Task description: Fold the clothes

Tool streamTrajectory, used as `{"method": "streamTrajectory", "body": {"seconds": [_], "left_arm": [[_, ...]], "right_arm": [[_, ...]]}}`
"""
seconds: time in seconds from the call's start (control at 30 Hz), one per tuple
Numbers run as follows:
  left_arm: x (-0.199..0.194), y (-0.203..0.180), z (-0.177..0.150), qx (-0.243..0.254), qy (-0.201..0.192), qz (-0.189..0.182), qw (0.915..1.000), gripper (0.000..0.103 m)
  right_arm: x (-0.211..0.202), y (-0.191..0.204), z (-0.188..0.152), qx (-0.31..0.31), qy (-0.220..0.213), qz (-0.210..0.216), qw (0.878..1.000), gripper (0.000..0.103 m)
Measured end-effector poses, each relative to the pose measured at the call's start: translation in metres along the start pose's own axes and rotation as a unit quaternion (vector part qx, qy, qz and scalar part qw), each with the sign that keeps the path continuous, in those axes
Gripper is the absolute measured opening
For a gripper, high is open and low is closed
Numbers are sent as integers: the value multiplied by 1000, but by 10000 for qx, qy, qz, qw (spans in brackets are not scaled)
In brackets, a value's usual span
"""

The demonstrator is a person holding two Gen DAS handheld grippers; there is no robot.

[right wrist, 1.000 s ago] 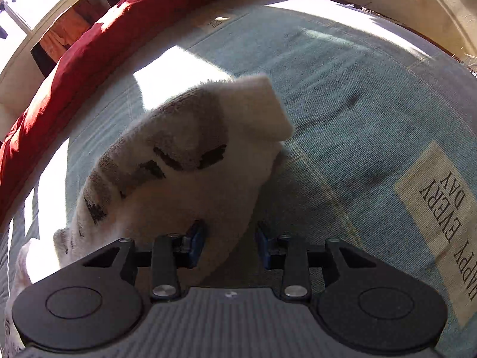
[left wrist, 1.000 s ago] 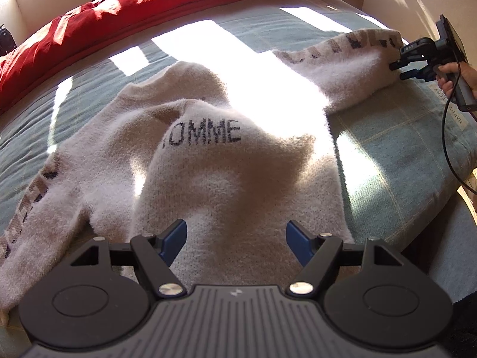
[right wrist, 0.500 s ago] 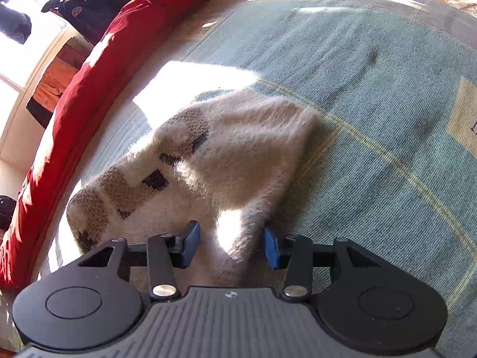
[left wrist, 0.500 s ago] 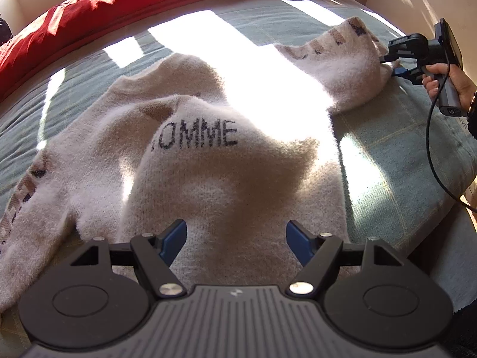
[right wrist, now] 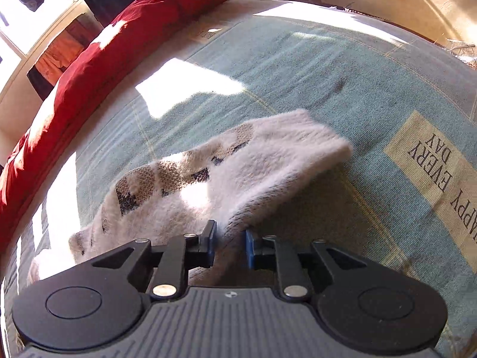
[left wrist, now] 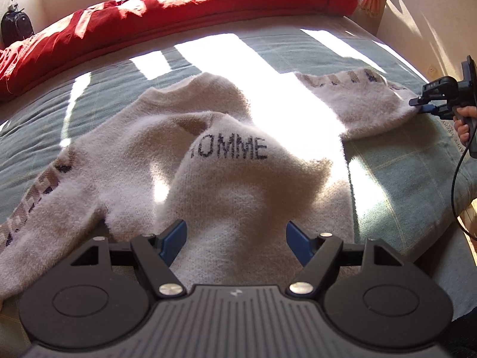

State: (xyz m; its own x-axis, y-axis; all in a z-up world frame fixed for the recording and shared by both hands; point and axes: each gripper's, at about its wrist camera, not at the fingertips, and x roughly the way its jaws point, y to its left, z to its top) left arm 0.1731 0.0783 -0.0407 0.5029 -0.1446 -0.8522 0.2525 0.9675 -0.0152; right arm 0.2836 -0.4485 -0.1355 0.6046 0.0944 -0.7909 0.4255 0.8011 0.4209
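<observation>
Sweater: flat on bed, before left tongs.
Sleeve: stretched right, edge between right tongs.
Duvet: behind sweater, along bed's far side.
Label: on bed, right of sleeve.

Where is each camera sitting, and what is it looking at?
Left wrist: sits on the left gripper, open over the sweater, facing the red duvet; the person's right hand shows far right.
Right wrist: sits on the right gripper, pinching the sweater's sleeve, looking across the blue-green blanket.
Shared: sweater, sleeve, blanket, duvet; the left view also shows the right gripper at the sleeve edge.
</observation>
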Motion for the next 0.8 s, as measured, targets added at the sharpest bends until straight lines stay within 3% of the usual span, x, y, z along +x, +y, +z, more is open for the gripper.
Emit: {"method": "streamTrajectory", "body": {"seconds": [0.07,0.2,0.27,0.37,0.47,0.6,0.8], "left_arm": [[-6,17,-2,-223,-77,86,9997,80],[-14,60,-5,-894,-232,112,9957,80],[-14,85,-8,-1398,-284,-22,9898,80],[3,124,-21,-2329,-244,-367,9715,80],[29,143,-31,-2782,-177,-590,9586,79],[59,158,-41,-3196,-154,-936,9428,77],[94,170,-38,-3458,-213,-1201,9303,77]], "right_arm": [[-5,12,-12,-123,200,429,9988,34],[-12,40,-36,-359,643,1317,9885,39],[-7,60,-50,-495,915,1701,9799,43],[9,87,-74,-559,1366,2163,9651,51],[29,105,-98,-455,1697,2368,9555,54],[57,113,-120,-187,2007,2275,9527,55],[80,124,-126,193,1975,2604,9449,58]]}}
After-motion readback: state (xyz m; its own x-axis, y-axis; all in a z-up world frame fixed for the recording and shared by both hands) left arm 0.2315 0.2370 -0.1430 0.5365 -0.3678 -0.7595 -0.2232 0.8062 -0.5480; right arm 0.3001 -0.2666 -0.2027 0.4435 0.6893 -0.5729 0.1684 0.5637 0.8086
